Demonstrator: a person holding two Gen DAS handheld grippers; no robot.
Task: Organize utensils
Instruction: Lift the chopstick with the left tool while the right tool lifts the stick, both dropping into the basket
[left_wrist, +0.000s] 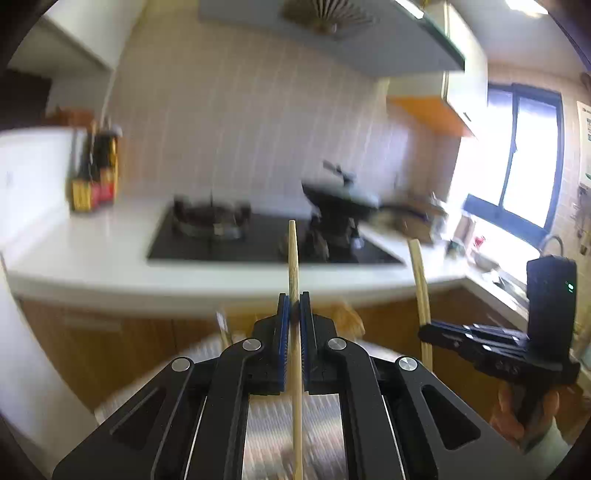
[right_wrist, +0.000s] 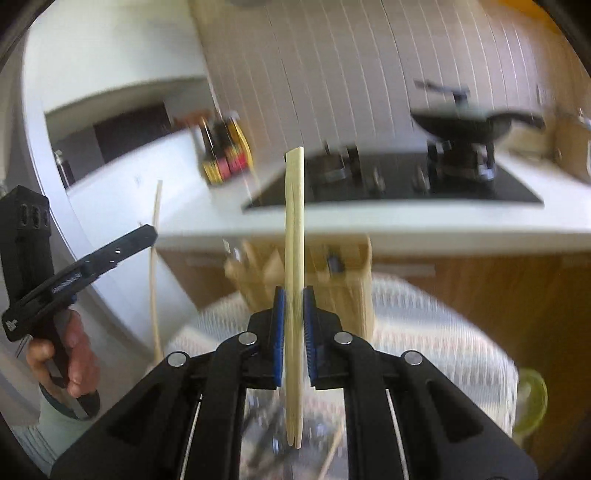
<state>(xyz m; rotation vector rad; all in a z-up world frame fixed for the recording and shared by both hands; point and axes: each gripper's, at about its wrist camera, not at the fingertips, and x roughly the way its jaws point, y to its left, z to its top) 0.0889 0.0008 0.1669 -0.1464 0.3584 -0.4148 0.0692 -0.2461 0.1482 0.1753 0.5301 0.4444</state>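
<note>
The left tool (left_wrist: 294, 306) is closed on a single wooden chopstick (left_wrist: 293, 258), its blue pads pressing the shaft from both sides. The stick stands nearly upright between the jaws, its upper end rising above the fingertips and its lower part running down past the tool body. In the right wrist view the left tool (right_wrist: 147, 232) appears at the left edge, carried by a hand (right_wrist: 74, 354), with its thin chopstick (right_wrist: 157, 266) seen as a pale vertical line.

The right tool (right_wrist: 293, 299) is closed on a pair of chopsticks (right_wrist: 294, 221) held side by side, upright, the pads clamping them near mid-length. Their upper ends stand level with each other; the lower ends reach below the jaws. In the left wrist view the right tool (left_wrist: 476, 339) sits at the right, its chopsticks (left_wrist: 419, 280) tilted slightly.

Surroundings, largest first: a white table (left_wrist: 92, 254) spans the background and carries a black cooktop (left_wrist: 255, 240). A dark pan (right_wrist: 476, 122) stands on the right-hand burner. Sauce bottles (left_wrist: 96, 173) stand on the table left of the cooktop. Below the tools lies a white patterned cloth (right_wrist: 424, 325), with a wooden holder (right_wrist: 343, 280) directly behind the pair of chopsticks. Both views are blurred; finer detail cannot be read.
</note>
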